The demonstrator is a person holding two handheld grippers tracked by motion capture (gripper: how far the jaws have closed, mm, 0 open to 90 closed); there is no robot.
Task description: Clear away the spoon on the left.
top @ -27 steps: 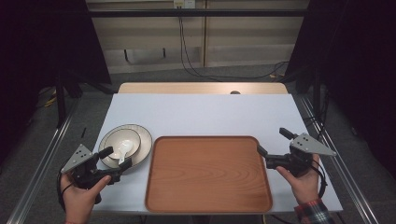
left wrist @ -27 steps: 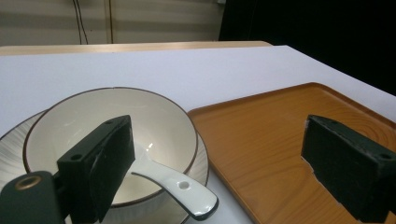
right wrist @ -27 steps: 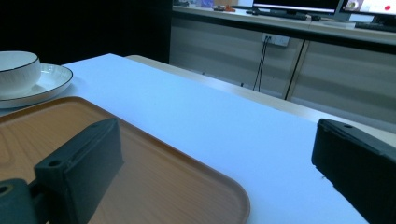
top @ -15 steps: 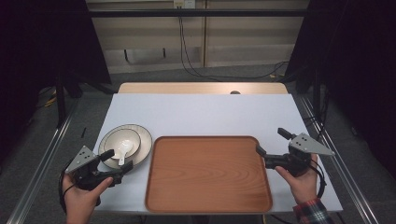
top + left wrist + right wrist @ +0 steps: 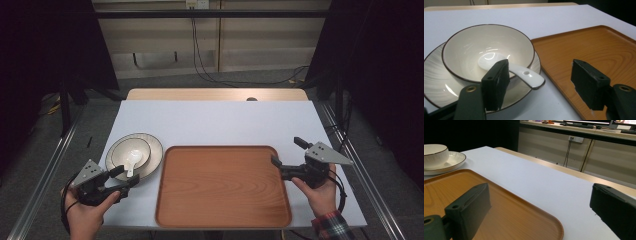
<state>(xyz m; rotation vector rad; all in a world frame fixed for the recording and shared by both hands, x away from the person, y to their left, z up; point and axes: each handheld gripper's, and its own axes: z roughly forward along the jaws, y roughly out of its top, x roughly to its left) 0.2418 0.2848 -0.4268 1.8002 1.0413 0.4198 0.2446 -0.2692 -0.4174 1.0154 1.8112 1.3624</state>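
Surface: a white-topped surface [image 5: 215, 122] with a strip of pale wood along its far edge carried everything.

Tray: a rectangular brown wooden tray with rounded corners and a raised rim [image 5: 223, 186] lay flat at the near middle of the surface, with nothing on it.

Plate: a round cream plate with a dark rim [image 5: 153, 153] sat just beside the tray's left edge; from the left tool's camera its rim looked close to the tray's, though whether they touched could not be told.

Bowl: a cream bowl with a thin dark rim [image 5: 121, 150] stood upright on the plate, a little left of its centre.

Spoon: a white ceramic soup spoon [image 5: 524, 74] lay in the bowl, its scoop down in the hollow and its handle resting over the near rim (a small hole showed near the handle's end).

Left tool: the black two-jaw left tool [image 5: 127, 176] was held low at the near-left corner, its jaws wide apart and gripping nothing; one jaw lay over the plate's near edge and the other toward the tray.

Right tool: the black right tool [image 5: 286, 152] was held at the tray's right edge, jaws spread wide and empty, one over the tray's rim and the other over bare surface.

Hands: a hand [image 5: 86, 215] gripped the left tool; the other hand [image 5: 316, 192], with a plaid cuff, gripped the right.
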